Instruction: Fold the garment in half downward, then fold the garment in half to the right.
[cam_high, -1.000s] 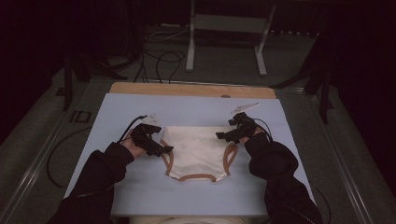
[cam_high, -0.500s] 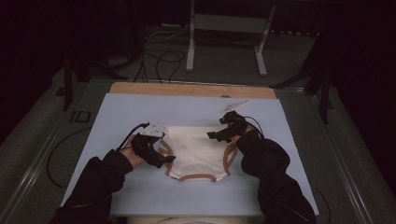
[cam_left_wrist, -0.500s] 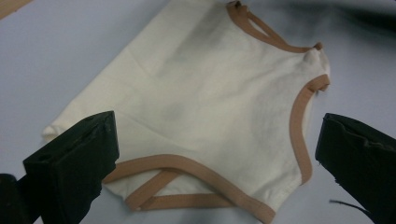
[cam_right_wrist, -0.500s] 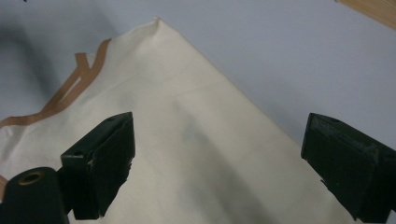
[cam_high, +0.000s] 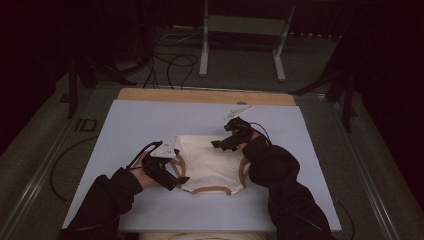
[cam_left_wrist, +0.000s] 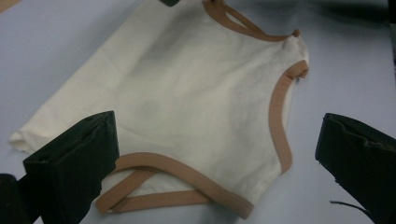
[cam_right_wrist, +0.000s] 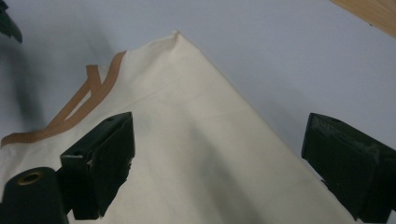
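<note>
A cream sleeveless top with tan binding (cam_high: 207, 162) lies flat on the pale blue mat (cam_high: 150, 120). My left gripper (cam_high: 175, 180) hovers at its left side near a tan-edged armhole (cam_left_wrist: 154, 186), jaws wide apart with nothing between them. The cream cloth (cam_left_wrist: 196, 98) spreads ahead of those jaws. My right gripper (cam_high: 216, 145) hangs over the garment's far right part, also open and empty. In the right gripper view the plain cream hem corner (cam_right_wrist: 175, 39) lies ahead and tan straps (cam_right_wrist: 79, 102) show at the left.
A bare wooden strip (cam_high: 205, 96) runs along the mat's far edge. Beyond the table stand a metal frame (cam_high: 242, 30) and loose cables (cam_high: 170, 60) on the floor. Dark sleeves (cam_high: 285, 190) come in from the bottom.
My left gripper has slid down toward the garment's near left corner. My right gripper has shifted left, further over the cloth. The garment has not moved.
</note>
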